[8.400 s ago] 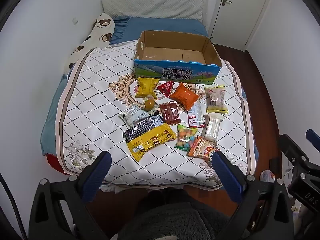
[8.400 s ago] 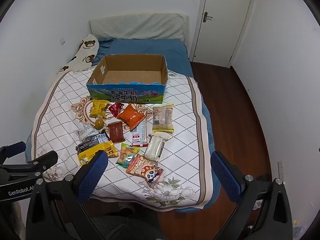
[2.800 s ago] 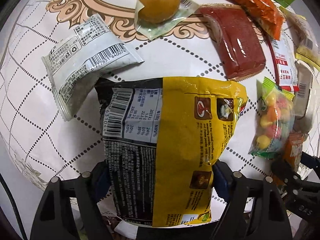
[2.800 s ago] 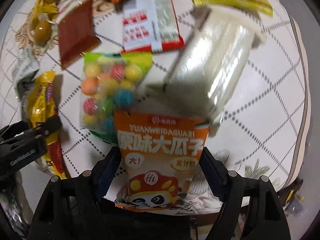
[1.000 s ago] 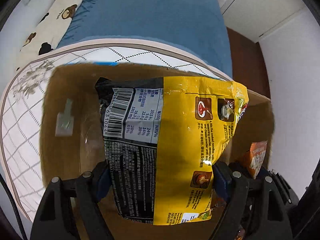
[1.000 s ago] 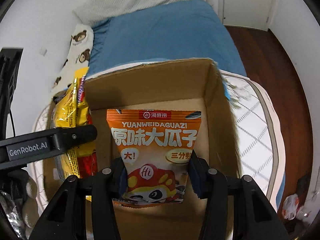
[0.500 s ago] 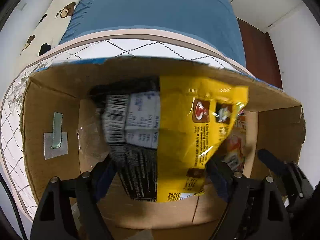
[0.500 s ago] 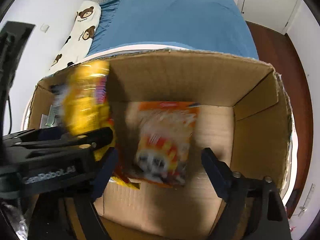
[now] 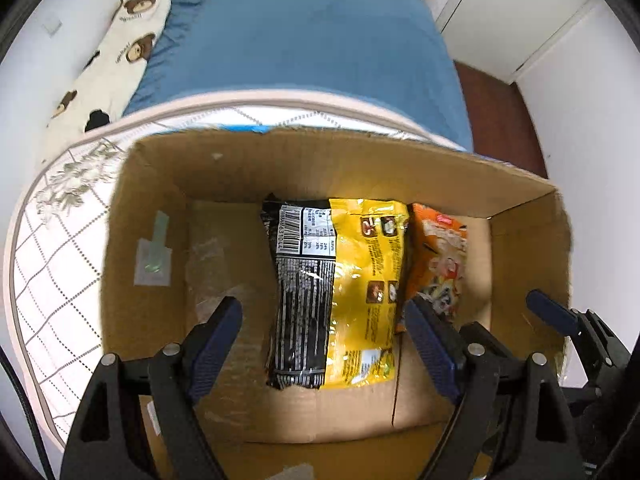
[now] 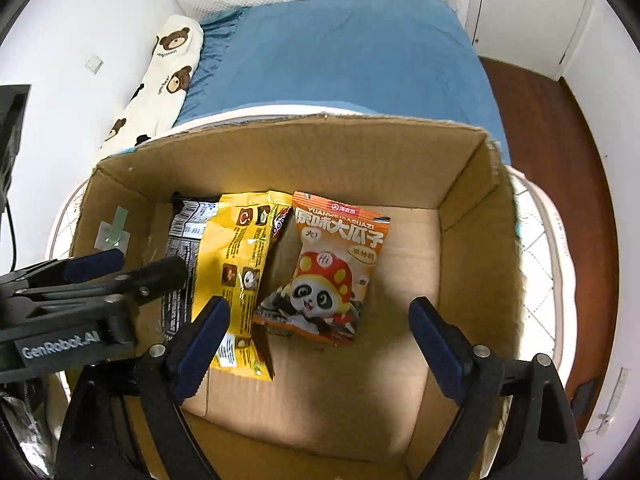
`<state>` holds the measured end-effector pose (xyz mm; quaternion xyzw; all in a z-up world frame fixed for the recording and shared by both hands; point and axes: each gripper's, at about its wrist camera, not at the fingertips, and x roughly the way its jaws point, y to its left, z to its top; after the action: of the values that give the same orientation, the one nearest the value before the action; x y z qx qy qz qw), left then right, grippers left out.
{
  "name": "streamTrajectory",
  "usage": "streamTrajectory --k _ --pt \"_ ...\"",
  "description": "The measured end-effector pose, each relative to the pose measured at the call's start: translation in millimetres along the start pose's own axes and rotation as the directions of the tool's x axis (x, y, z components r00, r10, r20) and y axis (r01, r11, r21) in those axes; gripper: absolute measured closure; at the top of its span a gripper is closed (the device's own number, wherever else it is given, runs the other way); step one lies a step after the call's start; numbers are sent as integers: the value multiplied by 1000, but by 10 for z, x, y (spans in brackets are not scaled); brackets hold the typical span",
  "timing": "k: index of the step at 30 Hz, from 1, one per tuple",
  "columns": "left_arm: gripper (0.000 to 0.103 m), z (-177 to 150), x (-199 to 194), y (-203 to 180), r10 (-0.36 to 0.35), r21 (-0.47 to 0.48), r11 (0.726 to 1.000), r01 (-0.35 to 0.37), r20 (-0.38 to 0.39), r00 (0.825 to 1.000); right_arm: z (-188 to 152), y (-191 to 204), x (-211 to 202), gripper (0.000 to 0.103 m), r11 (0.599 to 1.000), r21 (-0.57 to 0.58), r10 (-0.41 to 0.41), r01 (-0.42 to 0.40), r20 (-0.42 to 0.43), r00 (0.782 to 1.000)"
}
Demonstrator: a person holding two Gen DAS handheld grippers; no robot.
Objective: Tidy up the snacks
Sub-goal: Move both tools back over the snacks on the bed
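An open cardboard box (image 9: pixel 144 208) (image 10: pixel 468 224) sits on the quilted bed cover. A yellow and black snack bag (image 9: pixel 340 292) (image 10: pixel 236 264) lies flat on its floor. An orange panda snack bag (image 10: pixel 332 268) (image 9: pixel 436 256) lies just to its right, partly overlapped. My left gripper (image 9: pixel 322 344) is open and empty above the yellow bag. My right gripper (image 10: pixel 320 336) is open and empty above the orange bag. The left gripper also shows at the left of the right wrist view (image 10: pixel 92 276).
Beyond the box are the blue bedsheet (image 9: pixel 304 40), a bear-print pillow (image 9: pixel 116 60) at the left wall, and a white door (image 9: pixel 508 12). Wooden floor (image 10: pixel 552 152) lies to the right. The other snacks are out of view.
Both grippers have opened and let go their bags, which now lie on the box floor. A second ago each bag was still held over the box.
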<state>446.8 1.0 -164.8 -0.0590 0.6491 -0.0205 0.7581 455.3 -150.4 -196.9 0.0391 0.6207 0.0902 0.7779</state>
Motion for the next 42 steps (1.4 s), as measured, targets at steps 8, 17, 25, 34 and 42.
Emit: streamTrajectory --k 8,17,25,34,42 --pt "20 -354 -491 9 22 36 999 -28 171 985 -412 -2 -447 10 999 14 -50 49 80 996" --pt "20 -869 -940 -72 23 79 996 -48 292 956 -939 37 -1066 10 996 16 -91 90 201 975" --pt "20 -1299 -1313 -50 -10 79 997 -18 346 938 -1361 157 -1573 10 998 17 -62 60 262 963" --pt "20 -2008 -1013 163 40 40 998 -50 217 975 -2134 54 -1397 10 994 109 -8 -4 108 994" --pt "20 -2552 314 337 -5 -63 998 -4 -148 989 -2611 -179 -747 10 987 162 31 -21 -59 998"
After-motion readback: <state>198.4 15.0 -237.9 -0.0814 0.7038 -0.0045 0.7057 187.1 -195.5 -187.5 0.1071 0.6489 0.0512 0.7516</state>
